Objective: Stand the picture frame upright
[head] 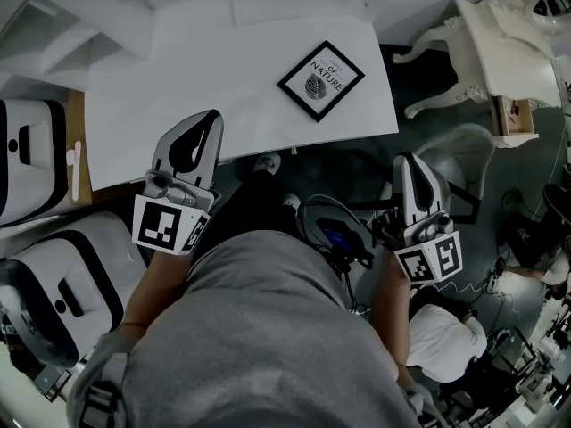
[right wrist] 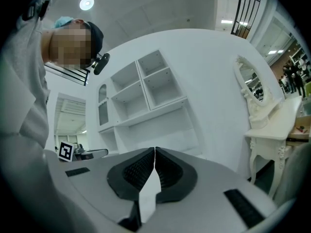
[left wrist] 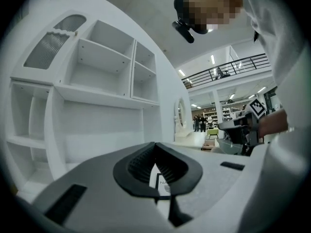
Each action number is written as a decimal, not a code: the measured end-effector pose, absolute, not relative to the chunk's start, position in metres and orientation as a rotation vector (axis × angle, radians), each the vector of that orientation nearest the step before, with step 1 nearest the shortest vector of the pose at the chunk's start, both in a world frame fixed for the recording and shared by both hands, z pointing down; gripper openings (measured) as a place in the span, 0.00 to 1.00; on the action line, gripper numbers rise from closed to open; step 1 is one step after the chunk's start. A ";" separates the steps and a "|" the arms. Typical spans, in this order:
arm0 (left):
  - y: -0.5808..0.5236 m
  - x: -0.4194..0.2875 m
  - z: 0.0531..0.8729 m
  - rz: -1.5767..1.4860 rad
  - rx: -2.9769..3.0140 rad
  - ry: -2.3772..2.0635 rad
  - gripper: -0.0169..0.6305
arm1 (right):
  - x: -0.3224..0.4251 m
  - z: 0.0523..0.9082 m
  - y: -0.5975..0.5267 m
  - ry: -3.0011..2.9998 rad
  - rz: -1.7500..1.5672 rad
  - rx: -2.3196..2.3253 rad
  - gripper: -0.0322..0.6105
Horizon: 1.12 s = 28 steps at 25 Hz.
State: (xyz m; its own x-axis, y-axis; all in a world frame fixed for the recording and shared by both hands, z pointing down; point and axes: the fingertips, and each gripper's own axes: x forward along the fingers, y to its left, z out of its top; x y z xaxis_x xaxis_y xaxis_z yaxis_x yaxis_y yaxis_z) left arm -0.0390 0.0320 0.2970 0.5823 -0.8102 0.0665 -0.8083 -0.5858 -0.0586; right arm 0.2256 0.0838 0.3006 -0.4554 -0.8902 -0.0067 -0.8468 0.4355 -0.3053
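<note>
Lighting is cool, even and overhead: the white table (head: 178, 105) reads bright without glare, print on the picture frame (head: 320, 80) stays legible, and the floor (head: 403, 80) falls dim. A round ceiling lamp (right wrist: 86, 3) and strip lights (left wrist: 212, 59) blow out. Both gripper views bend strongly and vignette black at the corners; nearest surfaces are soft.

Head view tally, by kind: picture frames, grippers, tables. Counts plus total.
picture frame: 1
grippers: 2 (left gripper, right gripper)
tables: 2 (white table, ornate dressing table)
Total: 5
</note>
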 end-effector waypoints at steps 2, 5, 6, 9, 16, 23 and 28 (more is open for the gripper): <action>0.018 -0.039 0.297 -0.133 -2.785 1.399 0.04 | 0.223 0.296 0.071 2.502 -0.380 -1.542 0.09; -0.007 -0.038 0.295 -0.130 -2.800 1.374 0.04 | 0.220 0.289 0.053 2.495 -0.362 -1.555 0.09; -0.015 -0.037 0.293 -0.126 -2.806 1.361 0.04 | 0.220 0.288 0.047 2.492 -0.358 -1.562 0.09; -0.039 -0.030 0.290 -0.111 -2.827 1.313 0.04 | 0.223 0.284 0.033 2.472 -0.354 -1.597 0.09; -0.084 -0.023 0.295 -0.100 -2.881 1.230 0.04 | 0.227 0.287 0.005 2.422 -0.367 -1.689 0.09; -0.119 -0.022 0.297 -0.118 -2.926 1.140 0.04 | 0.226 0.288 -0.029 2.360 -0.371 -1.746 0.09; -0.134 -0.027 0.298 -0.134 -2.921 1.094 0.04 | 0.227 0.283 -0.042 2.333 -0.344 -1.770 0.09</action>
State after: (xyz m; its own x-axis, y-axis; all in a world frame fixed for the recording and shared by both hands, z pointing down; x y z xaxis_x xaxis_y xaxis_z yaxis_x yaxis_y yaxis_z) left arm -0.0271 -0.1337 0.2976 0.7507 -0.6566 0.0735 -0.6549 -0.7542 -0.0479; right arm 0.2266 -0.0420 0.2832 -0.2672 -0.9636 -0.0132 -0.9188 0.2588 -0.2981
